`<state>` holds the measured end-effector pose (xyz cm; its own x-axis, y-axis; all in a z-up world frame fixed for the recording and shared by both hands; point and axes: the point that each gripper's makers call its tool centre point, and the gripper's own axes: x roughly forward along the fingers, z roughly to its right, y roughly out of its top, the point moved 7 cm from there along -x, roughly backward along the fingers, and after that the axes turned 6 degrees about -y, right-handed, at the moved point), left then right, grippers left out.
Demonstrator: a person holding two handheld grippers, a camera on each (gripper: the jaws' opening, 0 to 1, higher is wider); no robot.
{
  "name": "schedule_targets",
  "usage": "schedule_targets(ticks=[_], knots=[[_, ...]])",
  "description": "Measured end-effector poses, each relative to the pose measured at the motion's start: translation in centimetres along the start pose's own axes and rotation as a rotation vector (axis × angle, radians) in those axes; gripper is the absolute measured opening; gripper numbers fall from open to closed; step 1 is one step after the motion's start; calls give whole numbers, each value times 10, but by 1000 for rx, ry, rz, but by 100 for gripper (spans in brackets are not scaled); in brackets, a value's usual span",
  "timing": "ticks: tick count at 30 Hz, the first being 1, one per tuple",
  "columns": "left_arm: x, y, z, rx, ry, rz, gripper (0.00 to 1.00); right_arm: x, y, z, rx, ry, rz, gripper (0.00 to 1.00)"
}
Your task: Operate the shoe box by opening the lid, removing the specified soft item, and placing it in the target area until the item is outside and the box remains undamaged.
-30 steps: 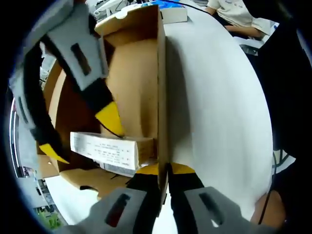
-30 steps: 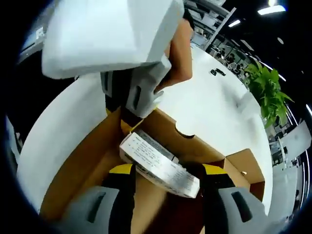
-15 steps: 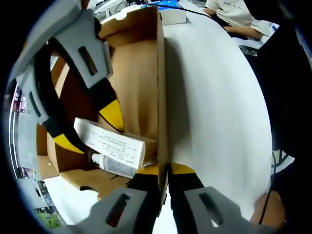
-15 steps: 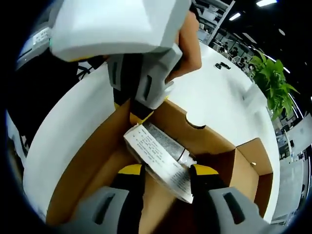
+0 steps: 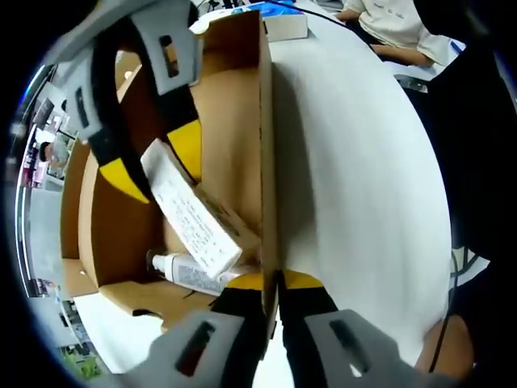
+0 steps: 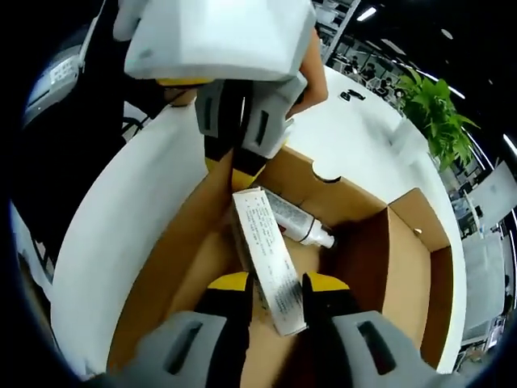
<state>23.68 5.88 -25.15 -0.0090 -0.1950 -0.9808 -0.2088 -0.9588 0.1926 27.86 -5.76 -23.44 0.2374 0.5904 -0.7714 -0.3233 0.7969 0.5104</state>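
The open brown shoe box point(image 5: 234, 121) stands on a white table point(image 5: 355, 186). My left gripper point(image 5: 271, 280) is shut on the top edge of the box's side wall; it also shows as the left gripper point(image 6: 234, 174) at the box rim. My right gripper point(image 6: 276, 283) is shut on one end of a long white printed carton point(image 6: 266, 242), holding it tilted inside the box. From the other side, the right gripper point(image 5: 153, 166) reaches in from above with the carton point(image 5: 194, 214). A white tube point(image 6: 295, 222) with a cap lies on the box floor, also seen as the tube point(image 5: 186, 271) under the carton.
The box's flap point(image 6: 420, 242) stands open to one side. A person point(image 5: 388, 20) sits at the table's far edge near a small white box point(image 5: 287, 26). A green plant point(image 6: 432, 105) stands beyond the table point(image 6: 121, 226).
My right gripper has shut on the carton and raised one end, swinging it from flat to steeply tilted. The tube beneath it has come into sight. My left gripper holds the wall as before.
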Motion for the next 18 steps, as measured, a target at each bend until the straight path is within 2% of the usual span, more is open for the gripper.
schedule_targets(ticks=[7,12,18], knots=[[0,-1,0,0,-3,13,4,-10,-12,-6,93,-37,-15,21],[0,0,1,-1,-1,6,4,-18,-25,-14,131,-72,-64,21],[1,0,1,-3,-1,5,4,-28,-35,-23,185,-83,-84,21]])
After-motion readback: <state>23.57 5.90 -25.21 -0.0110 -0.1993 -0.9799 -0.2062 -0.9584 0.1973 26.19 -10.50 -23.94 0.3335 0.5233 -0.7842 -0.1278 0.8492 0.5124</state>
